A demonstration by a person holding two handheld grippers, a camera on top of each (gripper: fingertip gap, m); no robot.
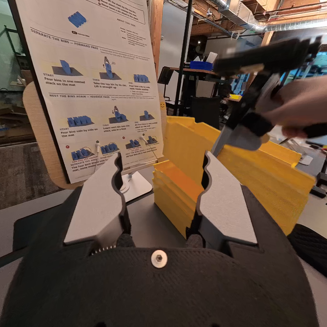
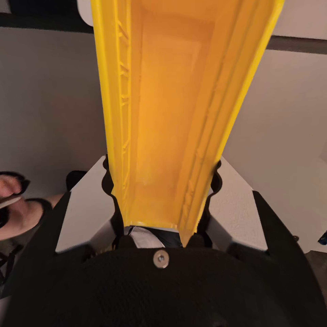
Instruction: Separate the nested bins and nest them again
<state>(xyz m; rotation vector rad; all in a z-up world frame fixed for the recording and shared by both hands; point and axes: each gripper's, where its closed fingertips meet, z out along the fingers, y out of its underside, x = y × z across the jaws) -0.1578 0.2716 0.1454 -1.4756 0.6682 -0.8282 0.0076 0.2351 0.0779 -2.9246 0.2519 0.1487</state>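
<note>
**Inspector:** Report the condition of the right gripper (image 2: 161, 175).

**Technician:** Both of its pads (image 2: 108, 177) pressed against the outer side walls of a yellow bin (image 2: 169, 106). The bin ran lengthwise away from the camera, open side facing the lens, with its near end seated deep between the fingers. In the left wrist view the same gripper (image 1: 235, 141) stood over the raised bin (image 1: 256, 169), gripped by a hand (image 1: 297, 108).

**Inspector:** And the left gripper (image 1: 161, 169)?

**Technician:** Released. Its fingers stood wide apart. The nested stack of yellow bins (image 1: 173, 192) sat between them, nearer the right finger. Whether that finger touched the stack could not be determined. The left pad (image 1: 117, 169) was well clear of it.

**Inspector:** Location of the task items?

**Technician:** The stack rested on the grey table (image 1: 35, 217), just in front of the left gripper. The raised bin hung tilted beside the stack on the right and stood higher than it. Whether its lower edge touched the table could not be determined.

**Inspector:** Other items on the table?

**Technician:** A printed instruction sheet (image 1: 92, 85) stood upright on a stand with a flat white base (image 1: 136, 187), at the far edge behind the stack. A pale wooden board (image 1: 40, 141) stood behind the sheet.
</note>
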